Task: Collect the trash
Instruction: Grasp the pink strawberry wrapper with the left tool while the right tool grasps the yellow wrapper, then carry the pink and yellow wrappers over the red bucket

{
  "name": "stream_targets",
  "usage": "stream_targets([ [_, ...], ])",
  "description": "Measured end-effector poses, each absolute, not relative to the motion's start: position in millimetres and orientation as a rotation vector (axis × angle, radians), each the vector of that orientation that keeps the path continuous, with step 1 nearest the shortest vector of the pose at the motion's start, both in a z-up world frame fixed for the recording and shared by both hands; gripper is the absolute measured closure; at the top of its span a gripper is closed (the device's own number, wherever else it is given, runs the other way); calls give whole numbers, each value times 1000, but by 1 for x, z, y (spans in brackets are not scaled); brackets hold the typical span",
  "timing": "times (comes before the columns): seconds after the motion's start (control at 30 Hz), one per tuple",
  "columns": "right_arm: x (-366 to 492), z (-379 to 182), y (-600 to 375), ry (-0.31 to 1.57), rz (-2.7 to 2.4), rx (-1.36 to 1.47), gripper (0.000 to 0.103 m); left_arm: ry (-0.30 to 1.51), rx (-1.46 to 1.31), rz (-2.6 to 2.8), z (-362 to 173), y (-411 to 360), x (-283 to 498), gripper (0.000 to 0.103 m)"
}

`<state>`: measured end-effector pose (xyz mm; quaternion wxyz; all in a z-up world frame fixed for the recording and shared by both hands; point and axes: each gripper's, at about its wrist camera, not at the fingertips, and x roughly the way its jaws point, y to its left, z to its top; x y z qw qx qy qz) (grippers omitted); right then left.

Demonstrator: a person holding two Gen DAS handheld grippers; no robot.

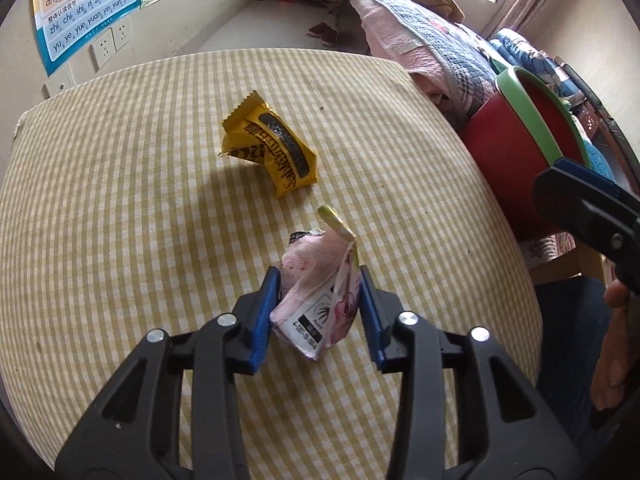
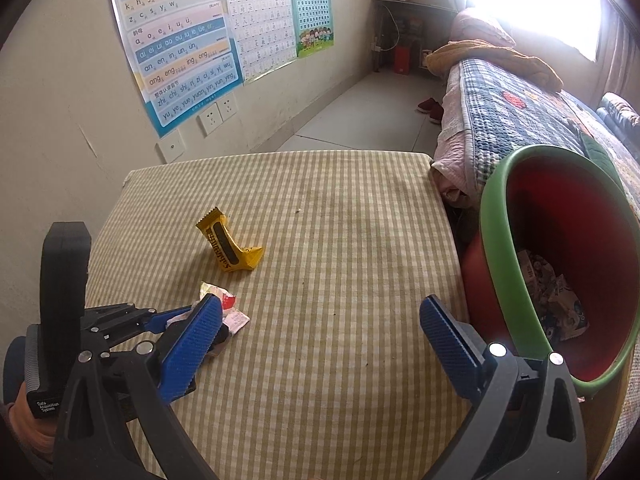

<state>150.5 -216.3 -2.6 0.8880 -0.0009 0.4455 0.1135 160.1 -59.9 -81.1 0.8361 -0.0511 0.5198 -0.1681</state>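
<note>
I am pinching the pink wrapper (image 1: pixel 316 300) on the near table (image 1: pixel 120 200) with my left claw (image 1: pixel 318 312).
Light, crumpled, slippery film; I am gripping mid-body. My right claw (image 2: pixel 320 344) is gaping wide, empty, near the bin (image 2: pixel 496 208).

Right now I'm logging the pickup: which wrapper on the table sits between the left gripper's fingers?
The crumpled pink wrapper, between the left gripper's blue pads. The yellow wrapper lies farther off, untouched.
</note>
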Motion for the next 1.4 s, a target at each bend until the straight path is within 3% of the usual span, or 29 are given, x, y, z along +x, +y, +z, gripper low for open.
stream_targets([
  [0.4, 187, -18, -158, 946, 334, -66, 7, 990, -285, -153, -61, 34, 171, 66],
  [0.7, 210, -46, -121, 953, 379, -128, 11, 975, -330, -97, -71, 54, 185, 66],
  [0.8, 217, -60, -116, 975, 382, -132, 18, 973, -328, -103, -72, 55, 189, 66],
  [0.9, 224, -72, -113, 994, 375, -136, 35, 973, -337, -106, -72, 57, 192, 66],
  [0.97, 228, -78, -111, 1010, 382, -145, 65, 969, -341, -106, -71, 59, 192, 66],
  [1.07, 228, -79, -112, 1010, 395, -143, 73, 965, -335, -104, -71, 59, 193, 66],
  [1.4, 212, -45, -138, 942, 411, -14, 74, 938, -284, -110, -62, 43, 188, 66],
])
